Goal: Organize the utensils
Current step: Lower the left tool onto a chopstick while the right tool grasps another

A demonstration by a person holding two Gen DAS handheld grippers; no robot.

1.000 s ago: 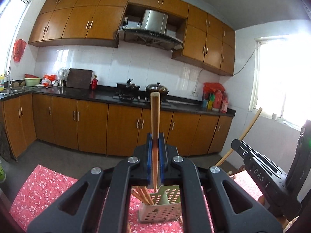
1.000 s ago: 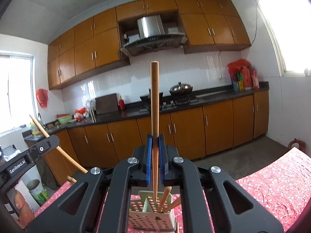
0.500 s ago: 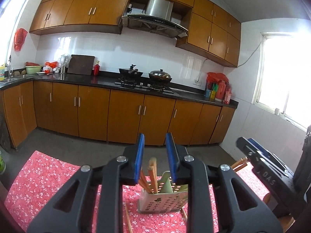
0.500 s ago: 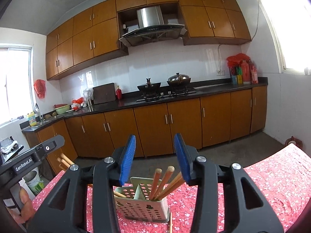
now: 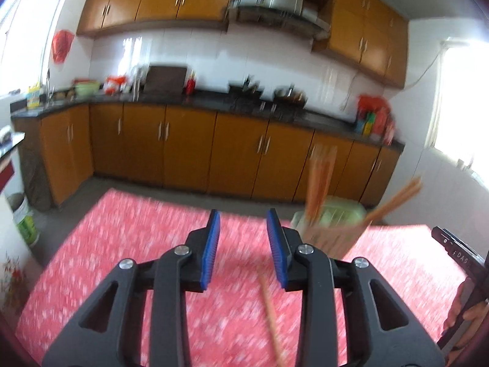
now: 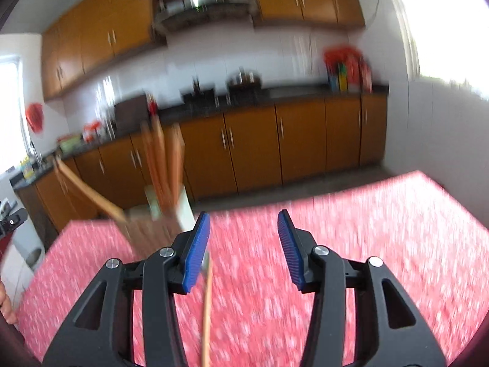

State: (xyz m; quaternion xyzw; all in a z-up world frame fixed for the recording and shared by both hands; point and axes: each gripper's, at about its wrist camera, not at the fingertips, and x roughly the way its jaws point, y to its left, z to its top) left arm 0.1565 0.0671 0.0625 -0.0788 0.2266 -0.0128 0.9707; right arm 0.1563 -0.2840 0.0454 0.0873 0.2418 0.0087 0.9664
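Both tools are released, with nothing between their blue pads: the left tool (image 5: 243,244) and right tool (image 6: 244,244) hang over the red floral desk (image 5: 122,244). Chopsticks (image 5: 321,180) stand in the pale holder (image 5: 333,229); one loose chopstick (image 5: 270,312) lies on the desk. The right tool's side shows blurred lettering, "DAS".

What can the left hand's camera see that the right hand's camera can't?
Only the left wrist view shows the open left gripper and the right gripper's black body at its right edge. Only the right wrist view shows the open right gripper and the bright window wall. Both show the red flowered tablecloth, the perforated plastic holder of wooden chopsticks and one loose wooden chopstick lying on the cloth.
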